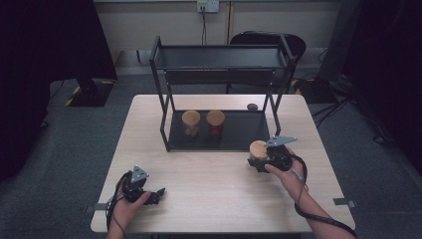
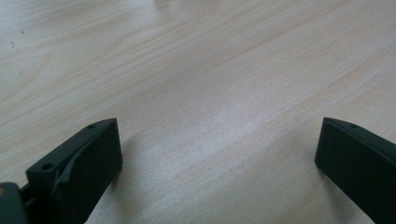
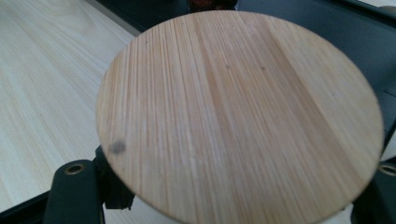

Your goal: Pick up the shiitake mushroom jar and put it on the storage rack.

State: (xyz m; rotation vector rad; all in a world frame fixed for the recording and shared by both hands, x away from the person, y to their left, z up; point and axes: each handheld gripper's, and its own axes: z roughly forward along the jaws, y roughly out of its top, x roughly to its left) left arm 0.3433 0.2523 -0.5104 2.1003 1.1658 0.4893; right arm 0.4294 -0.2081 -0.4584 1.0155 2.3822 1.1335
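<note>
A jar with a round wooden lid [image 1: 258, 149] is held just above the table, in front of the right end of the black rack's lower shelf [image 1: 244, 132]. My right gripper [image 1: 260, 159] is shut on that jar below its lid. In the right gripper view the lid [image 3: 238, 112] covers the space between the jaws. Two more wooden-lidded jars stand side by side on the lower shelf, one with pale contents [image 1: 191, 122] and one with red contents [image 1: 215, 122]. My left gripper [image 1: 157, 195] rests near the table's front left, open [image 2: 219, 140], with bare wood between its jaws.
The black two-tier rack [image 1: 219, 57] stands at the back middle of the wooden table [image 1: 209, 174]; its upper shelf holds nothing. A small dark object [image 1: 252, 106] lies on the table behind the rack. A black chair [image 1: 263, 39] stands beyond the table.
</note>
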